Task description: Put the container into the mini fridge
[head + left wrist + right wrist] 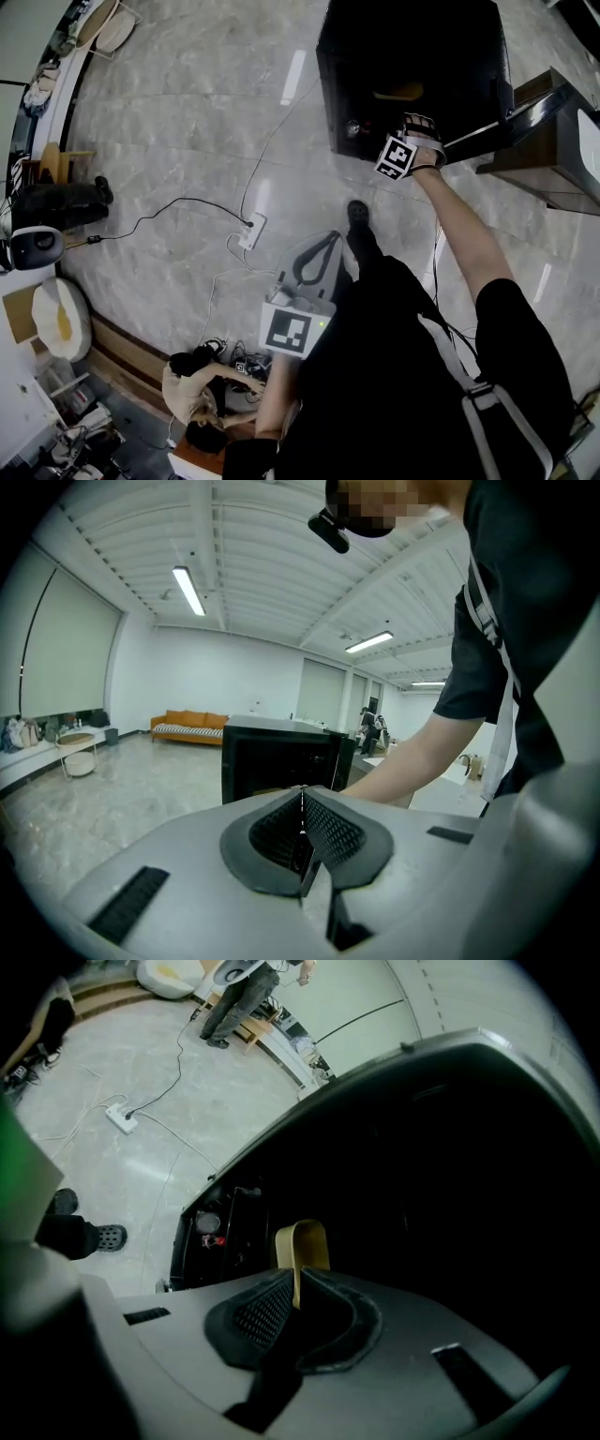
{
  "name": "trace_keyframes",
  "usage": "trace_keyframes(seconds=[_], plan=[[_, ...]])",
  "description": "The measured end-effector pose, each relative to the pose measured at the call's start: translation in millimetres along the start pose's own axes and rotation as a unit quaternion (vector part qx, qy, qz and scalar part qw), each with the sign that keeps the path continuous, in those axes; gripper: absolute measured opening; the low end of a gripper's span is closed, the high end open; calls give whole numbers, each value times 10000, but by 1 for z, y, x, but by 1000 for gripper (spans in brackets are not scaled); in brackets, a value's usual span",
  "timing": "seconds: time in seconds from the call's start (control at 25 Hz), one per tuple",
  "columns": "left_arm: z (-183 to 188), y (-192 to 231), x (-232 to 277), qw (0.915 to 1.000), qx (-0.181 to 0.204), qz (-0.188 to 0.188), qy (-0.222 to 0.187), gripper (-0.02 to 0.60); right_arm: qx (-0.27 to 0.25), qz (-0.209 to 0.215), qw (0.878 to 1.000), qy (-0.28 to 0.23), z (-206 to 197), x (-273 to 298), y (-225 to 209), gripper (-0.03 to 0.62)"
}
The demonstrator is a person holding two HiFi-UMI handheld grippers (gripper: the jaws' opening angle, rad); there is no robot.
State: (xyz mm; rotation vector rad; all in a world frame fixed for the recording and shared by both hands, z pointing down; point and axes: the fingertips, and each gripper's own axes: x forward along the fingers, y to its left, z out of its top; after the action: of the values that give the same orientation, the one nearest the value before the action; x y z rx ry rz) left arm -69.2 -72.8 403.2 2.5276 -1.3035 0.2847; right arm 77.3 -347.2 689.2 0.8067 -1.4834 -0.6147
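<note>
Pinching yellow container (302,1241) rim between fingers (262,1312) of right gripper (298,1277) inside black mini fridge (412,37), likely for placement; left gripper (302,803) pressed together, empty, held clear.

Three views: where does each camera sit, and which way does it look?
Head view: on the head, steeply down at grey floor; left gripper, right gripper, right arm show.
Left gripper view: across room, toward black box-shaped mini fridge; shut empty jaws, arm.
Right gripper view: into the fridge; jaws shut on thin yellow container.
Shared: all show the fridge.
</note>
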Motion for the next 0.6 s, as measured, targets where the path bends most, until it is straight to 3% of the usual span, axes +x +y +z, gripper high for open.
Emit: trace_keyframes(seconds=[0.24,0.6], plan=[[-4,-7,-44,9995,254,-206,-37,34,285,18,9996,-56,-4,-62,7,25],[-15,-15,-98,9974,289,-622,-199,34,890,-97,9955,-308,-4,-196,7,20]])
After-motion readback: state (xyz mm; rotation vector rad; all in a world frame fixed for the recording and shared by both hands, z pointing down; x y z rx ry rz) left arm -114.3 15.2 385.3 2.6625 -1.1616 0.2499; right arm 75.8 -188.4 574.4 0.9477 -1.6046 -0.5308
